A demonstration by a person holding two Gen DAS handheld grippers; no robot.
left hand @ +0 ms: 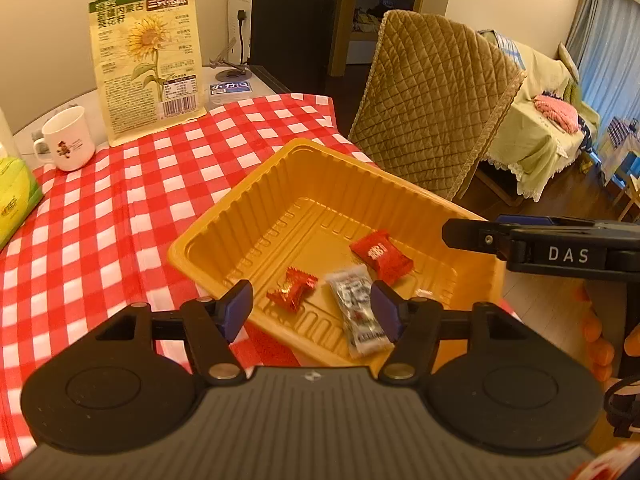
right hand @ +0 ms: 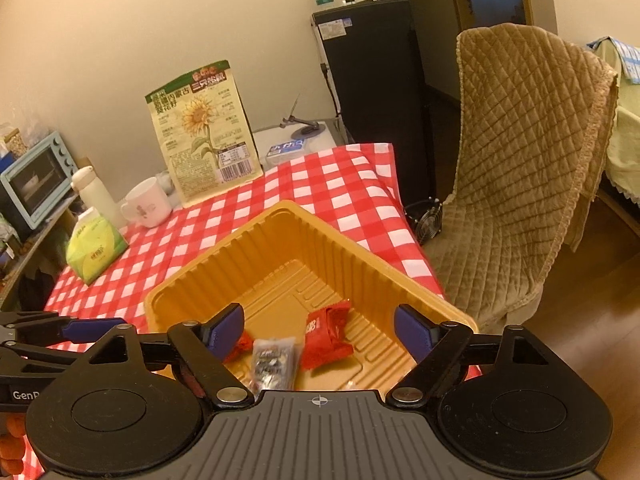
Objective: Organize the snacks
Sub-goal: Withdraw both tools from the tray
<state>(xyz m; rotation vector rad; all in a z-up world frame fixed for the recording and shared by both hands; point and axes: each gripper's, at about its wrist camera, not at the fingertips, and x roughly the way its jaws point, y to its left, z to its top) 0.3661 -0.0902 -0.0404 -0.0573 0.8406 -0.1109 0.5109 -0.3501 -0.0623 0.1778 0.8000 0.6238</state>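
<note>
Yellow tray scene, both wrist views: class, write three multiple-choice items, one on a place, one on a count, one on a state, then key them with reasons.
1. Where does the white mug stand?
A. inside the tray
B. on the checked cloth, beside the sunflower seed bag
C. on the chair

2. How many wrapped snacks lie in the yellow tray?
A. one
B. three
C. six

3. How is the left gripper?
A. open, holding nothing
B. clamped on the mug
C. clamped on the tray's rim

Key: B, mug left of the bag; B, two red, one silver; A, its jaws stand apart and empty.
</note>
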